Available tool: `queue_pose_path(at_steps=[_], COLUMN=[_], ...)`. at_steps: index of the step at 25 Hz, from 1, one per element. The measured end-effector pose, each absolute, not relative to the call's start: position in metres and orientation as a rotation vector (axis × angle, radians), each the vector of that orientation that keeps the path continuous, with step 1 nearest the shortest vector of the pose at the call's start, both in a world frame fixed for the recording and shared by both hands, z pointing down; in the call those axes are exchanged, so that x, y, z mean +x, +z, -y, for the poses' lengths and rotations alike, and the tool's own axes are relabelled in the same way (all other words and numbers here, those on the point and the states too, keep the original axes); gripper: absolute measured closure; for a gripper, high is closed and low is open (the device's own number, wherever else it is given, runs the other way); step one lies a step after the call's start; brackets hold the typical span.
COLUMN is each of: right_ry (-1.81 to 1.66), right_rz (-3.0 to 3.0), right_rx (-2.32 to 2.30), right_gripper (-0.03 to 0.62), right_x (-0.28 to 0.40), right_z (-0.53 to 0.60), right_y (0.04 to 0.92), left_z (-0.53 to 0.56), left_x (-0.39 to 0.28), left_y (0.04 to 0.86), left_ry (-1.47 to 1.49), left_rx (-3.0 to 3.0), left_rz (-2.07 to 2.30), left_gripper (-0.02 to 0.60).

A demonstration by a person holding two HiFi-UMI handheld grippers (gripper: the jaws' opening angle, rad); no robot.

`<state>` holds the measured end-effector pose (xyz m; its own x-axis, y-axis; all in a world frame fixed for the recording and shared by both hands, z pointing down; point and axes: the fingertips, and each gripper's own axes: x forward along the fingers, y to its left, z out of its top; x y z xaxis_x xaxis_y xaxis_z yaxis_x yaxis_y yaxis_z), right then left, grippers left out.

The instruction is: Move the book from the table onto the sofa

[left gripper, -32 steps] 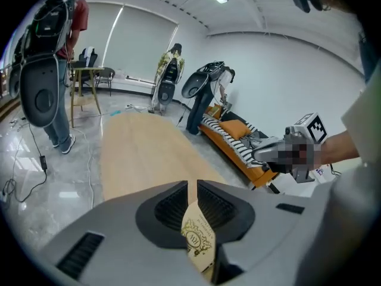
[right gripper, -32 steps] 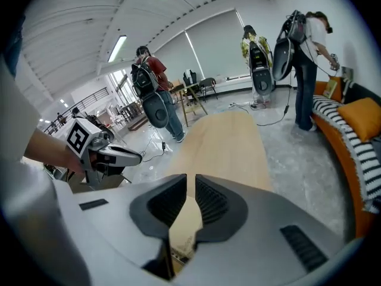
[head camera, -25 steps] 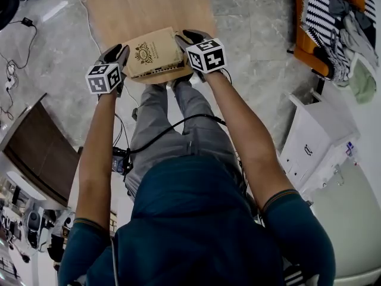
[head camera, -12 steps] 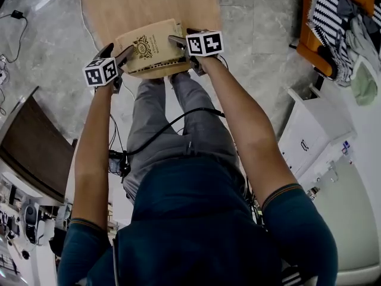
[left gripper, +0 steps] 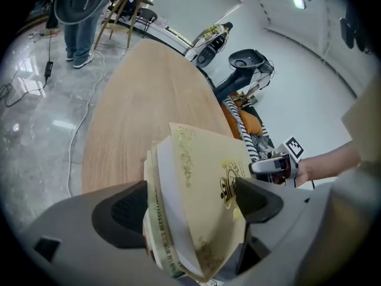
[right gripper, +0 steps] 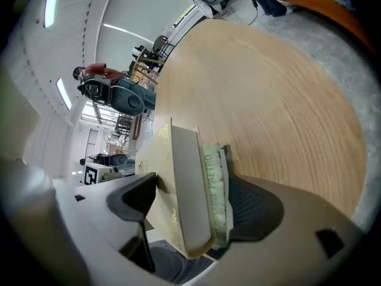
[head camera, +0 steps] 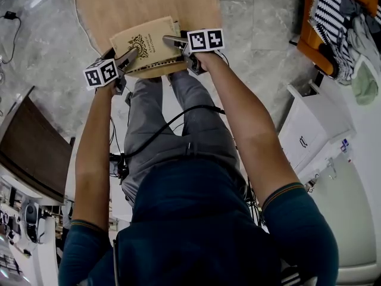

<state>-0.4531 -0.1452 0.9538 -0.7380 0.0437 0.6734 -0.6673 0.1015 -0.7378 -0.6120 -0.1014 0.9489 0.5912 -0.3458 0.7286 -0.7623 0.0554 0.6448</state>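
Head view: one person is stretching two bare forearms, the left forearm (head camera: 95, 154) and the right forearm (head camera: 244, 124), forward and down over grey-trousered legs (head camera: 149, 130), each carrying one gripper. At left, the left gripper (head camera: 132, 55) is angling in at the near-left corner of one beige, gold-stamped book (head camera: 149, 40); its jaws have just been opening and are standing spread wide around the book rather than clamped on it. The book is lying on a second, green-lettered volume (right gripper: 214, 189) at the near edge of the single wooden table (head camera: 143, 2). The right gripper (head camera: 176, 43) is mirroring that pose, its jaws likewise just opened wide around the stack's right side. One orange sofa (head camera: 306, 46) is sitting well apart at far right.
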Motion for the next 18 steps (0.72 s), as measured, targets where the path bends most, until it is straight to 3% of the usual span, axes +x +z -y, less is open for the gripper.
queue_pose_path(at_steps=[18], right_ry=[1.501], right_rz=[2.013], right_rx=[0.617], right_gripper=[0.229], right_x=[-0.447], right_z=[0.157], right_y=[0.905], left_z=[0.112], left_x=[-0.601], left_y=[0.908], left_ry=[0.386], left_rx=[1.626], left_rz=[1.005], left_gripper=[0.135])
